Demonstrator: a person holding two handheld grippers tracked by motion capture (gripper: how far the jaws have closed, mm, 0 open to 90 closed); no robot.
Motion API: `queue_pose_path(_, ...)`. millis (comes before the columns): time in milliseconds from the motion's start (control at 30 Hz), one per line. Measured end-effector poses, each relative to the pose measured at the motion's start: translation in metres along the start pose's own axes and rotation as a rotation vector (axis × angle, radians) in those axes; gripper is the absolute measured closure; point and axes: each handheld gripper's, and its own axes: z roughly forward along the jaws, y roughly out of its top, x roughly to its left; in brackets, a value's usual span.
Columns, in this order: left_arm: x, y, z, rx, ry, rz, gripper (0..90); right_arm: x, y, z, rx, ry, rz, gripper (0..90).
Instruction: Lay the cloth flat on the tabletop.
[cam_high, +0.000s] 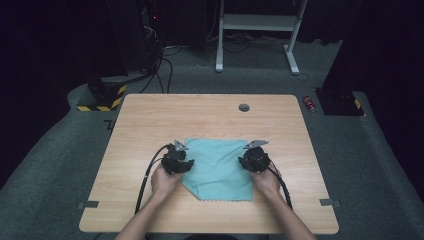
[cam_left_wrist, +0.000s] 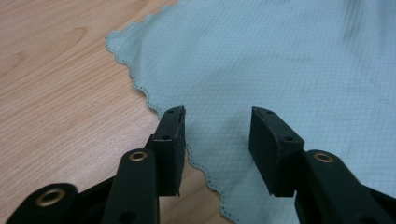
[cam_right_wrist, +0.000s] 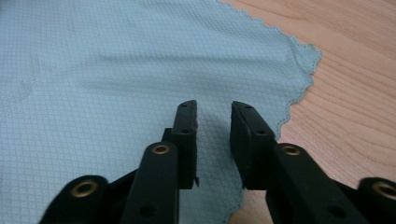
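Observation:
A light teal cloth (cam_high: 217, 167) with a scalloped hem lies flat on the wooden table (cam_high: 150, 120), near the person's side. My left gripper (cam_high: 179, 156) sits at the cloth's left edge. In the left gripper view its jaws stand well apart, open (cam_left_wrist: 217, 116), over the hem of the cloth (cam_left_wrist: 280, 60), with nothing pinched. My right gripper (cam_high: 255, 156) sits at the cloth's right edge. In the right gripper view its jaws stand open with a narrower gap (cam_right_wrist: 214, 109), low over the cloth (cam_right_wrist: 116, 70) near its corner, and no fabric is between the pads.
A round cable hole (cam_high: 244, 107) is in the table's far side. Small tape pieces (cam_high: 88, 204) mark the front corners. Beyond the table stand a white desk frame (cam_high: 260, 25) and a yellow-black striped base (cam_high: 102, 97). A red item (cam_high: 310, 103) lies on the floor.

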Motion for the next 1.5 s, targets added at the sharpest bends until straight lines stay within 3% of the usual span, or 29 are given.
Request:
queue_pose_path(200, 0.007, 0.002, 0.002, -0.009, 0.009, -0.005, 69.5, 0.000, 0.004, 0.004, -0.008, -0.023, -0.036, 89.9)
queue_pose_path(333, 0.012, 0.004, 0.006, -0.025, 0.033, -0.036, 67.0, -0.002, 0.007, 0.008, -0.012, -0.042, -0.048, 90.0)
queue_pose_path(433, 0.016, 0.009, 0.009, -0.012, 0.049, -0.035, 64.6, -0.003, 0.009, 0.010, -0.014, -0.045, -0.046, 89.8)
queue_pose_path(467, 0.017, 0.010, 0.009, -0.010, 0.048, -0.042, 63.5, -0.004, 0.010, 0.011, -0.015, -0.048, -0.042, 87.8)
queue_pose_path(567, 0.019, 0.010, 0.003, -0.030, 0.013, -0.073, 58.7, -0.010, 0.009, 0.010, -0.035, -0.025, 0.013, 69.2)
queue_pose_path(667, 0.014, 0.007, -0.011, -0.051, -0.032, -0.071, 55.8, -0.013, 0.005, 0.002, -0.080, 0.010, 0.081, 62.7)
queue_pose_path(867, -0.002, -0.007, -0.038, -0.072, -0.099, -0.032, 53.4, -0.008, -0.006, -0.011, -0.077, 0.060, 0.083, 56.9)
queue_pose_path(1033, -0.017, -0.022, -0.048, -0.062, -0.134, -0.014, 52.6, 0.001, -0.016, -0.021, -0.124, 0.034, 0.082, 51.4)
queue_pose_path(1267, -0.034, -0.041, -0.049, -0.048, -0.117, -0.013, 52.0, 0.015, -0.025, -0.020, -0.091, 0.025, 0.048, 51.1)
queue_pose_path(1367, -0.037, -0.047, -0.051, -0.049, -0.096, -0.012, 52.1, 0.016, -0.027, -0.020, -0.106, 0.029, 0.057, 53.3)
queue_pose_path(1500, -0.040, -0.051, -0.054, -0.062, -0.090, -0.027, 52.2, 0.018, -0.029, -0.015, -0.082, 0.007, 0.043, 57.2)
